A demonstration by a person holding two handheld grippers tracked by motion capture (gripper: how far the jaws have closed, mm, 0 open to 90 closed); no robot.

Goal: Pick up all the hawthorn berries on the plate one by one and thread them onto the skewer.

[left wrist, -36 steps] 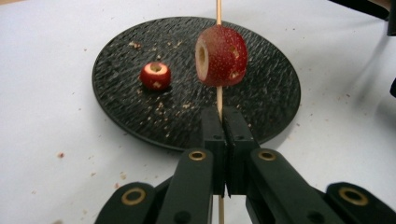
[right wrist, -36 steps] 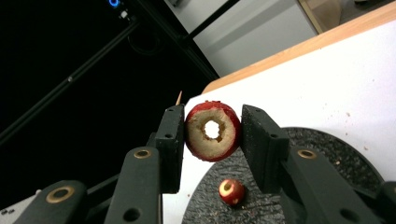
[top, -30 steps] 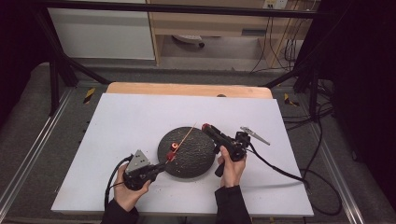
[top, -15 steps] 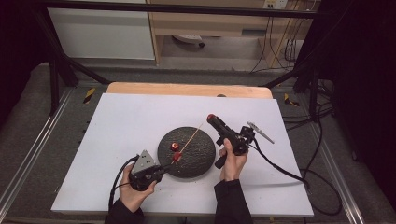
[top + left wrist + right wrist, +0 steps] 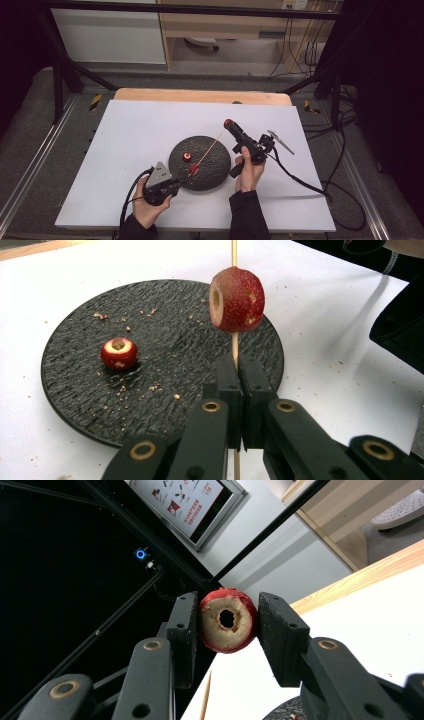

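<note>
left gripper (image 5: 235,390) clamped tight on a thin wooden skewer (image 5: 234,347) with one cored red fruit (image 5: 237,300) threaded on, above the black plate (image 5: 165,370), right gripper (image 5: 227,630) squeezing another cored fruit (image 5: 228,620), third fruit (image 5: 119,353) sitting on the plate

A white poster (image 5: 192,500) hangs on the wall beyond the far edge of the desk, seen in the right gripper view. It carries red and black pictograms and lines of red print, too small and tilted to read. Nothing else bears lettering.
</note>
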